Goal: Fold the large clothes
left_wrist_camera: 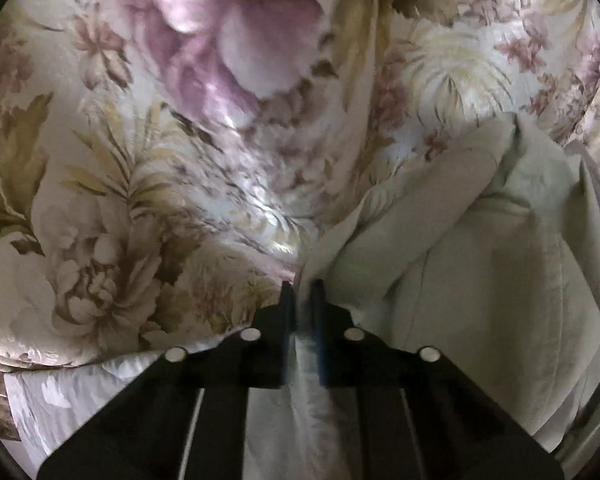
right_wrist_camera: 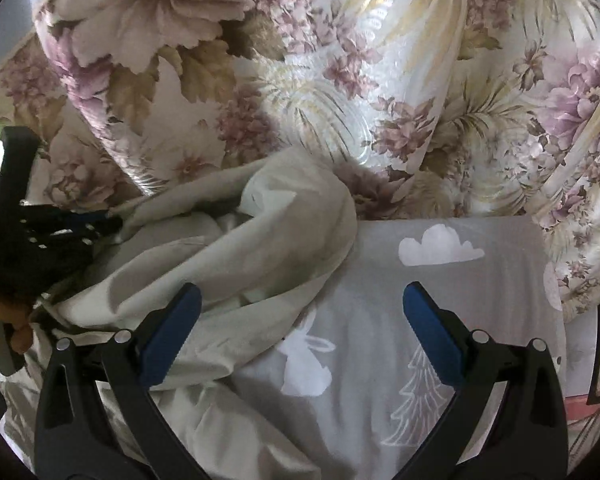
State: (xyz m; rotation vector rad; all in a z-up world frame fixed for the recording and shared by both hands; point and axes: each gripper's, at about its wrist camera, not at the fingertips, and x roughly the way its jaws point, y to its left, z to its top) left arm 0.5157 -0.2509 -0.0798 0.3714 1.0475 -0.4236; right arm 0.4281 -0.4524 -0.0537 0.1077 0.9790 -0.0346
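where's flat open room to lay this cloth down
Free: the grey printed fabric under the open right gripper, bordered by the floral bedspread. Crowded: the bunched pale cloth to its left, pinched by the left gripper.

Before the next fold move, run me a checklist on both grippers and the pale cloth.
1. Left gripper shut on the plain pale green cloth: ok, a bunched edge sits between its closed fingers.
2. Right gripper open: ok, jaws wide apart.
3. Right gripper holding cloth: not ok, nothing is between its blue pads.
4. Second corner of the cloth found: cannot tell, the fabric lies crumpled.
5. Grey sheet with white cloud, rabbit and tree prints lying flat beneath: ok.
6. Floral bedspread smooth: not ok, it is rumpled.
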